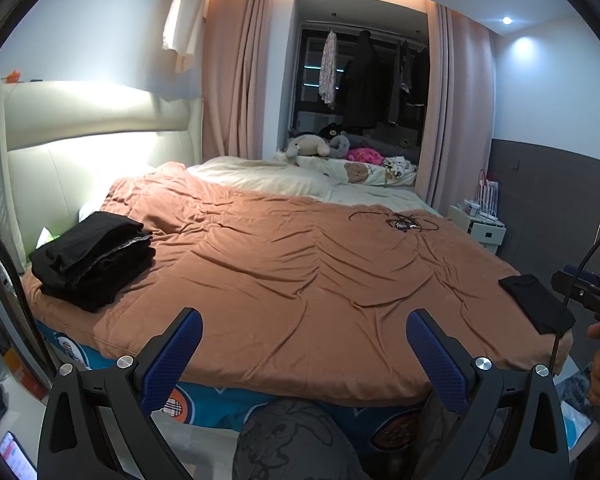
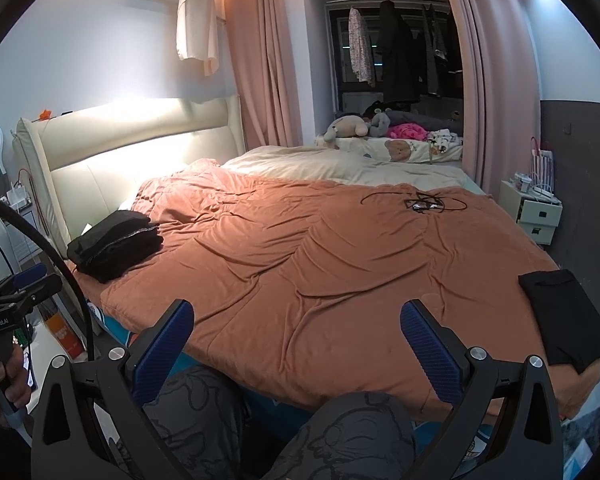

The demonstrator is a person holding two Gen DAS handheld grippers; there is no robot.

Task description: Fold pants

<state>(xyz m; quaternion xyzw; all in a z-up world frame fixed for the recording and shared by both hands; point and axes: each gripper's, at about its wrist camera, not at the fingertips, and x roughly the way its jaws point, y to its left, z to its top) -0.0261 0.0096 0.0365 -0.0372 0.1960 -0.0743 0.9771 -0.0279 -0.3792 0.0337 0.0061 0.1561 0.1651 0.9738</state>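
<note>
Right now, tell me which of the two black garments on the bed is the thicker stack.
The black pile near the headboard, on the left side of the orange blanket: it shows several stacked layers. The other black garment lies thin and flat at the right edge.

Folded black stack [image 1: 94, 258] near headboard: piece count unclear, can't tell which are pants. Small black garment [image 2: 566, 320] at bed corner: type unclear. Tangled cables [image 2: 416, 202] on orange blanket [image 1: 300, 272], what they're attached to too small to tell. Right tool [image 1: 592, 300] cut off by left view's edge.
</note>
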